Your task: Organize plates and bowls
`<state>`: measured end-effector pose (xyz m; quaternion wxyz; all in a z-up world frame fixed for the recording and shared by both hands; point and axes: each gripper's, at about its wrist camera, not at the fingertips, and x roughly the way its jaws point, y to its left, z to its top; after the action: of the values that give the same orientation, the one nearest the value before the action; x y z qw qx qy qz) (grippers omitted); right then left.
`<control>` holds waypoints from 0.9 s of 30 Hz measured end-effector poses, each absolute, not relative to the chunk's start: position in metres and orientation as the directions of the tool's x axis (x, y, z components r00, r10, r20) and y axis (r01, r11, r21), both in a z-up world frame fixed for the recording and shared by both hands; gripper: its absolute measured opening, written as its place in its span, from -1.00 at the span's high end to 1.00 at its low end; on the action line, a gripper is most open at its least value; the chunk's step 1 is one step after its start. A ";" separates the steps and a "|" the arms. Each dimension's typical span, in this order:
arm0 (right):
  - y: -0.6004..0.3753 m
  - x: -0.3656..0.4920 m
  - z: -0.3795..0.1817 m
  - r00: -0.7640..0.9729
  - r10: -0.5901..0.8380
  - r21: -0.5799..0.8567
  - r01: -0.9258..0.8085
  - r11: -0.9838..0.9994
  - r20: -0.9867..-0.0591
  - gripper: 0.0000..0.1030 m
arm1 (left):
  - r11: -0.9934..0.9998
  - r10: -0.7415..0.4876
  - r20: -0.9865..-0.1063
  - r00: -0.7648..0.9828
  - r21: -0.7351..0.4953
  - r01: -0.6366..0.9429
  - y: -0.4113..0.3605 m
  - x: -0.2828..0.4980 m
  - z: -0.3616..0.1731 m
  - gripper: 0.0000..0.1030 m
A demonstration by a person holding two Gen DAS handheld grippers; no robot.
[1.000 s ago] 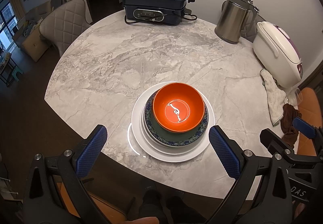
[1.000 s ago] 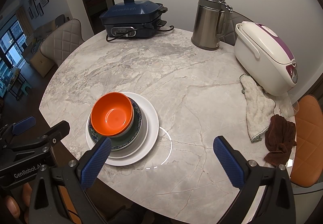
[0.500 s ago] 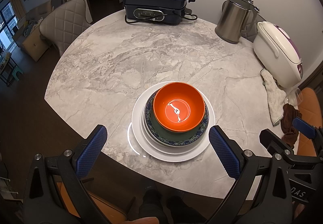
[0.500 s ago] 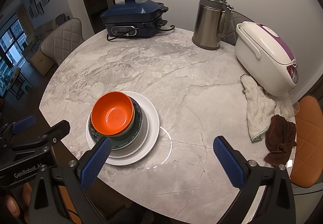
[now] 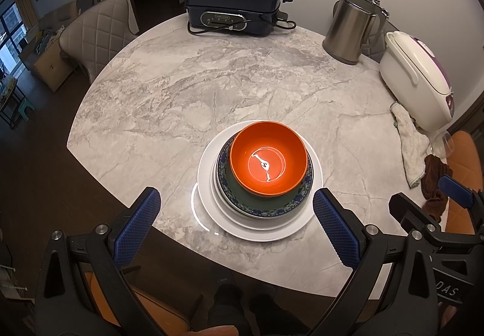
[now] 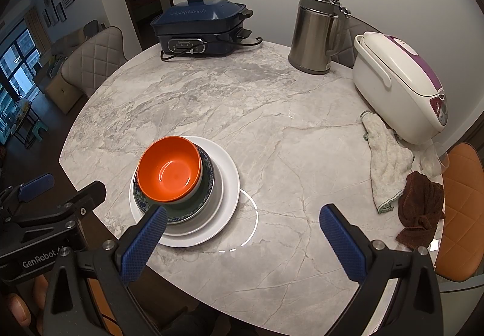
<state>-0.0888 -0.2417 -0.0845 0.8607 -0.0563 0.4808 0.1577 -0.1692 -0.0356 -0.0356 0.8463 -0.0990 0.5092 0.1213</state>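
An orange bowl tops a stack near the round marble table's front edge. Under it sits a dark green bowl with a blue patterned rim, then a smaller white plate on a large white plate. My left gripper hovers open just in front of the stack, its blue pads flanking it without touching. My right gripper is open and empty, to the right of the stack.
At the table's back stand a navy electric cooker, a steel kettle and a white rice cooker. A white cloth, a brown cloth and a glass lie at the right edge. Chairs surround the table.
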 end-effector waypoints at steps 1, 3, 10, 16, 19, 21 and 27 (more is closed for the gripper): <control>-0.242 -0.089 -0.085 0.487 0.217 0.055 -0.325 0.944 -0.846 -1.00 | 0.951 0.105 -0.886 0.452 -0.044 -0.306 -0.036 -0.169 -0.037 -0.99; -0.241 -0.089 -0.085 0.487 0.217 0.054 -0.326 0.944 -0.846 -1.00 | 0.951 0.105 -0.886 0.453 -0.044 -0.306 -0.036 -0.169 -0.037 -0.99; -0.241 -0.089 -0.085 0.487 0.216 0.054 -0.326 0.944 -0.846 -1.00 | 0.952 0.104 -0.886 0.452 -0.043 -0.303 -0.035 -0.168 -0.037 -0.99; -0.241 -0.090 -0.086 0.485 0.217 0.054 -0.329 0.943 -0.847 -1.00 | 0.953 0.101 -0.886 0.453 -0.045 -0.301 -0.034 -0.169 -0.041 -0.99; -0.241 -0.091 -0.086 0.485 0.217 0.053 -0.329 0.943 -0.847 -1.00 | 0.952 0.105 -0.884 0.456 -0.044 -0.304 -0.034 -0.171 -0.042 -0.99; -0.240 -0.091 -0.086 0.484 0.217 0.054 -0.328 0.943 -0.848 -1.00 | 0.951 0.107 -0.881 0.461 -0.045 -0.307 -0.034 -0.173 -0.043 -0.99; -0.241 -0.090 -0.086 0.484 0.216 0.053 -0.329 0.943 -0.848 -1.00 | 0.949 0.120 -0.875 0.470 -0.038 -0.314 -0.037 -0.177 -0.039 -0.99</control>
<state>-0.0903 -0.2406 -0.0865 0.8594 -0.0584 0.4827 0.1584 -0.1773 -0.0368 -0.0390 0.8518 -0.0969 0.4989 0.1273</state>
